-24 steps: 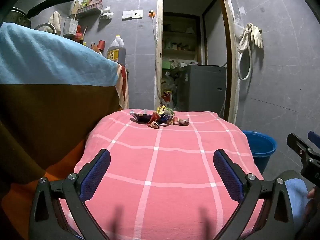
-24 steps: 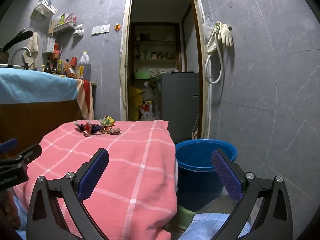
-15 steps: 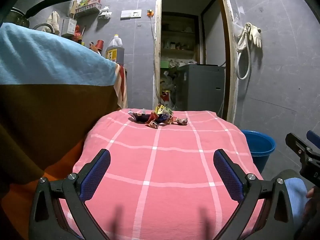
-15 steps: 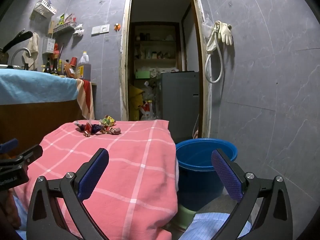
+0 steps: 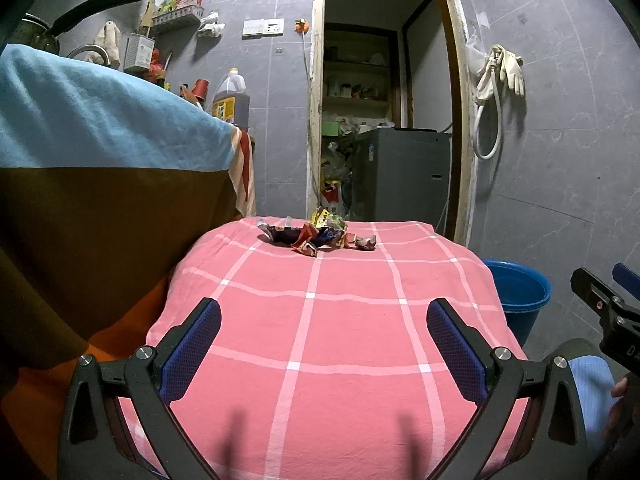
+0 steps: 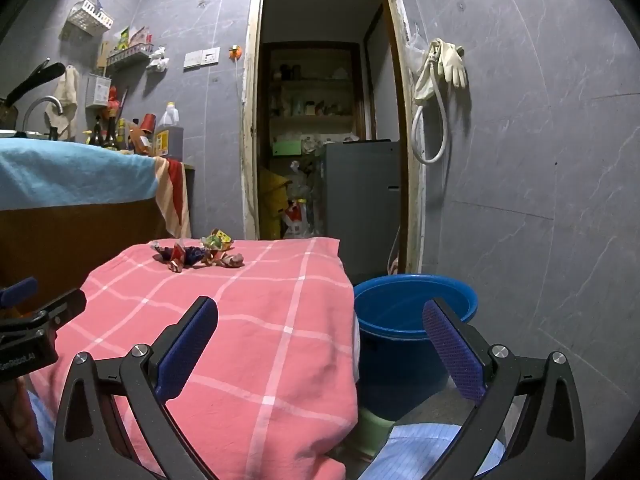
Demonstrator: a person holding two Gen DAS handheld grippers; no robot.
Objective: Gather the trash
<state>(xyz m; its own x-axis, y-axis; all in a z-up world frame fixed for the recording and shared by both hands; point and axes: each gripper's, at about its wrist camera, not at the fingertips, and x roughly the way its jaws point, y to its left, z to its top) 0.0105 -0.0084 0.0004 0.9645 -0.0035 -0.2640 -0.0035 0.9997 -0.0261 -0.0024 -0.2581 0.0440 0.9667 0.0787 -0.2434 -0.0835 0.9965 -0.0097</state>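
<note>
A heap of crumpled wrappers (image 5: 318,236) is seen at the far end of a table covered by a pink checked cloth (image 5: 320,340). The heap is made up of dark blue, red and yellow scraps, with one small crumpled ball (image 5: 366,243) lying just to its right. In the right wrist view the same wrappers (image 6: 198,254) are found at the far left of the cloth (image 6: 256,320).

The left gripper (image 5: 320,344) is held above the near part of the cloth, well apart from the trash. Its jaws are spread wide and nothing is held between them. The blue pads (image 5: 190,350) are seen facing each other across bare cloth.

The right gripper (image 6: 320,348) is held at the near right corner of the table, its jaws likewise wide apart and empty. Its left finger is seen over the cloth and its right finger over a blue bucket (image 6: 412,304). The bucket stands on the floor just beside the right edge of the table; in the left wrist view its rim (image 5: 520,280) is seen past the cloth's right side.

To the left, a counter draped in a blue cloth (image 5: 100,120) is seen, with an oil bottle (image 5: 231,100) standing at its far end. A doorway (image 5: 384,120) is seen behind the table, and rubber gloves (image 5: 500,68) are hung on the wall to its right.
</note>
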